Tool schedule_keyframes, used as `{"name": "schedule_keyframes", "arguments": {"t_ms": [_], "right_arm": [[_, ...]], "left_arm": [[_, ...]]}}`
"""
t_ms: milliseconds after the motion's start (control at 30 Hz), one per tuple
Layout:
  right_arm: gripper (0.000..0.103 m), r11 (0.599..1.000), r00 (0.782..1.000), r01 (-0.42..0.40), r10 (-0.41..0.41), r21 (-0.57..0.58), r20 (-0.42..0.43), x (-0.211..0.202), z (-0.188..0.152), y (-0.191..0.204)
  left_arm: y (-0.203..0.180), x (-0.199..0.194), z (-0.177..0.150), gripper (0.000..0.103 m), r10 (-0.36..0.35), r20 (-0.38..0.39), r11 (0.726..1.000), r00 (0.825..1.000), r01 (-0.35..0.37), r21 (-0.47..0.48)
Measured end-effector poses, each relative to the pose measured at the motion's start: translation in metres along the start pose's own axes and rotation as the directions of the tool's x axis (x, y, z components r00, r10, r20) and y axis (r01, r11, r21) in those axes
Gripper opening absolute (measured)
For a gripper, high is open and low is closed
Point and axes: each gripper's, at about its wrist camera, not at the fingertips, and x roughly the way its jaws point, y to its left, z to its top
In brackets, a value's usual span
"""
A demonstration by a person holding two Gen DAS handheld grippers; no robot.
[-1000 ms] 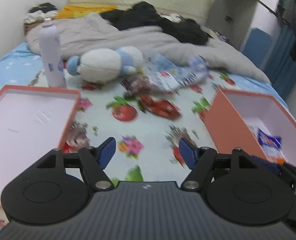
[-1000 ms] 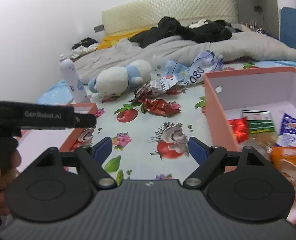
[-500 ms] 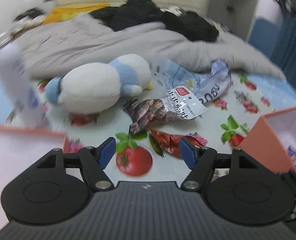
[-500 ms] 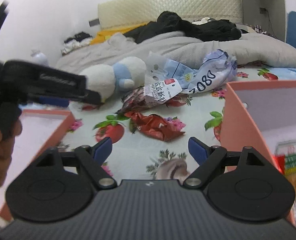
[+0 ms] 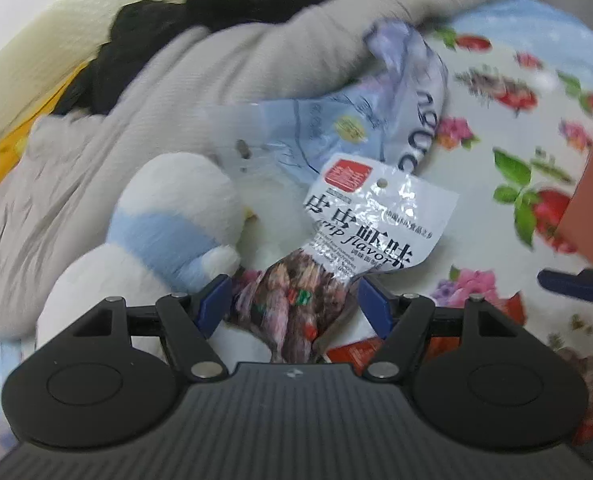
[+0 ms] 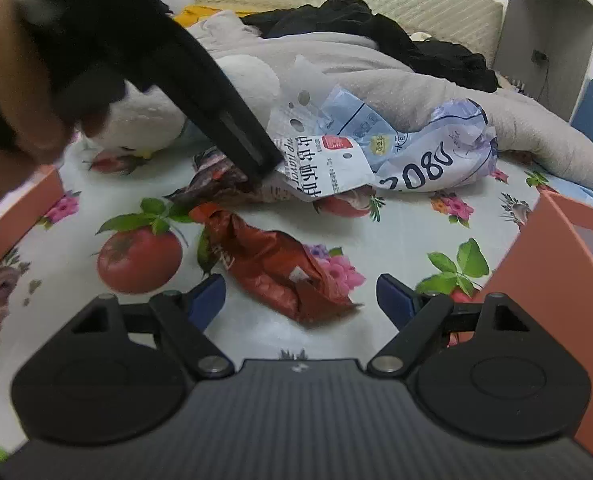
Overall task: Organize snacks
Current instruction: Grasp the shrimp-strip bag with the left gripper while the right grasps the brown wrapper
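A shrimp-flavour snack bag (image 5: pixel 336 248) with a white top and dark mottled bottom lies on the bedsheet; its lower part sits between the open blue fingers of my left gripper (image 5: pixel 294 304). The same bag shows in the right wrist view (image 6: pixel 312 172), with the left gripper (image 6: pixel 256 160) reaching down onto it. A crumpled red snack wrapper (image 6: pixel 272 268) lies just ahead of my open, empty right gripper (image 6: pixel 300 296). A pale blue printed bag (image 6: pixel 428 152) lies behind them. The right gripper's fingertip (image 5: pixel 568 280) shows in the left wrist view.
A white and blue plush toy (image 5: pixel 164 224) lies left of the snack bag. An orange box (image 6: pixel 556 248) stands at the right and another orange box edge (image 6: pixel 20 216) at the left. A grey blanket (image 6: pixel 376 68) and dark clothes (image 6: pixel 376 28) fill the back.
My left gripper moved forward over the sheet to the shrimp snack bag, which now lies between its fingers. My right gripper moved forward toward the red wrapper. Both stay open.
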Motion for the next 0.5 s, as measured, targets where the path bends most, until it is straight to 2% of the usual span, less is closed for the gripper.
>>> {"name": "schedule_keyframes", "arguments": {"t_ms": [100,233,333,433,500], "right_arm": [[0.084,0.999,1.000,-0.009,0.010,-0.032,0.009,0.009,-0.001,0.009],[0.084,0.997,1.000,-0.007,0.008,-0.078,0.009,0.019,0.000,0.015],[0.084,0.998,0.998,-0.062,0.062,-0.024,-0.007,0.026,-0.001,0.006],[0.085,0.991,0.992,-0.127,0.128,0.036,-0.017,0.029,-0.002,-0.007],[0.077,0.990,0.990,-0.134,0.135,0.041,-0.026,0.028,-0.002,-0.009]], "left_arm": [[-0.002,0.018,0.002,0.074,0.005,-0.008,0.997,1.000,-0.004,0.072],[-0.003,0.035,0.001,0.074,-0.019,-0.039,0.991,0.999,0.024,0.130],[-0.006,0.043,-0.005,0.074,-0.012,-0.058,0.981,0.998,0.023,0.192],[0.000,0.045,-0.004,0.070,-0.029,-0.057,0.987,0.998,0.038,0.155],[0.002,0.045,-0.004,0.064,-0.027,-0.058,0.992,0.998,0.034,0.125]]}}
